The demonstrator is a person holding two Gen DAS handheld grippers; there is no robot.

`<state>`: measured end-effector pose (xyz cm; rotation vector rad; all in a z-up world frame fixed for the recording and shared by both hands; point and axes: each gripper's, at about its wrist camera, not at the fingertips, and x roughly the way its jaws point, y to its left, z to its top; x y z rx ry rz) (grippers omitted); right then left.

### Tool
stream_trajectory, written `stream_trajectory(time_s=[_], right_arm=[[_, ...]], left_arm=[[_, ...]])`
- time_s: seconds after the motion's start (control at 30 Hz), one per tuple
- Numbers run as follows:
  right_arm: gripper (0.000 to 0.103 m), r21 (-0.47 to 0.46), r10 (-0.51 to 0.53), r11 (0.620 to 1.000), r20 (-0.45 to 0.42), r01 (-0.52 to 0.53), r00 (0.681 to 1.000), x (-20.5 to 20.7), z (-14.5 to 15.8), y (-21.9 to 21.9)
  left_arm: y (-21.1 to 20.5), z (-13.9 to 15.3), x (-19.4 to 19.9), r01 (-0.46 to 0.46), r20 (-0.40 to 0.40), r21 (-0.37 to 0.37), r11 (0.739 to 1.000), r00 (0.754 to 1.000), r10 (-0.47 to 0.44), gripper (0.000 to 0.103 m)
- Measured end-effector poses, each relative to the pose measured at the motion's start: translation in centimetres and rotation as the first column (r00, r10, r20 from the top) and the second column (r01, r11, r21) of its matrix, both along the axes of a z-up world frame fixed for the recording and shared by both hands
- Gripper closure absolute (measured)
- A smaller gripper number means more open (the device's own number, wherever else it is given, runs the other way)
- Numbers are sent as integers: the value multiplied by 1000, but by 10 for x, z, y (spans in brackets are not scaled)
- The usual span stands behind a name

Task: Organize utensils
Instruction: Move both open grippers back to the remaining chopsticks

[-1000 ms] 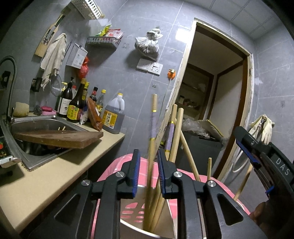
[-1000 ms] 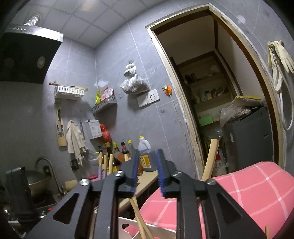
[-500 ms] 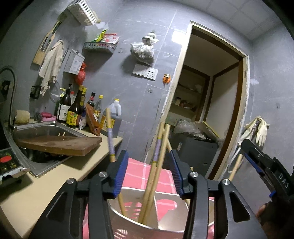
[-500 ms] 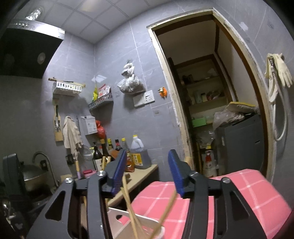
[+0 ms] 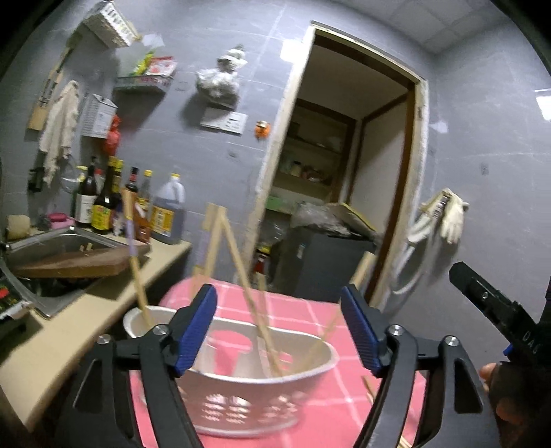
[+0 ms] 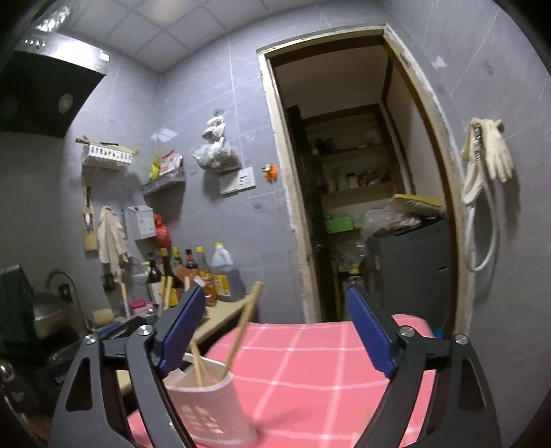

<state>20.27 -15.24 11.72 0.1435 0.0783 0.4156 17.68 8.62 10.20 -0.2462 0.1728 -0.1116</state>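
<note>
Both your claws are spread, empty: left gripper (image 5: 279,327), right gripper (image 6: 275,331). Most chopsticks (image 5: 213,241) stand in holder (image 5: 241,389); one loose chopstick (image 5: 367,387) lies right, still to load.

Grey tiled wall (image 6: 213,103), open doorway (image 6: 354,193) into a shelved pantry, beige counter (image 5: 62,331) on the left, dim ceiling light (image 6: 51,20).

Right gripper (image 6: 277,331) jaws wide apart, empty, white holder (image 6: 206,406) with chopsticks (image 6: 241,331) near pink-checked bench's (image 6: 327,372) left edge.
</note>
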Motion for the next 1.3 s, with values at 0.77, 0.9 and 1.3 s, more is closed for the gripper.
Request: stream_trajectory(time_s=[0.77,0.9,1.3], right_arm=[[0,-179,-142,979,-265,96,954,-23,-66,-89],[0,-185,-145,979,-318,89,937,-21,-76,-95],[0,-295,-112,953,-553,-68,826,-4,-117,-80]], left_arm=[[-103,-62,-2,160,-202,142,977,971,-130,9],[-110,-76,0,171,-254,167,971,959,-125,9],[-110,-92,11,196,-381,149,969,916,-127,9]])
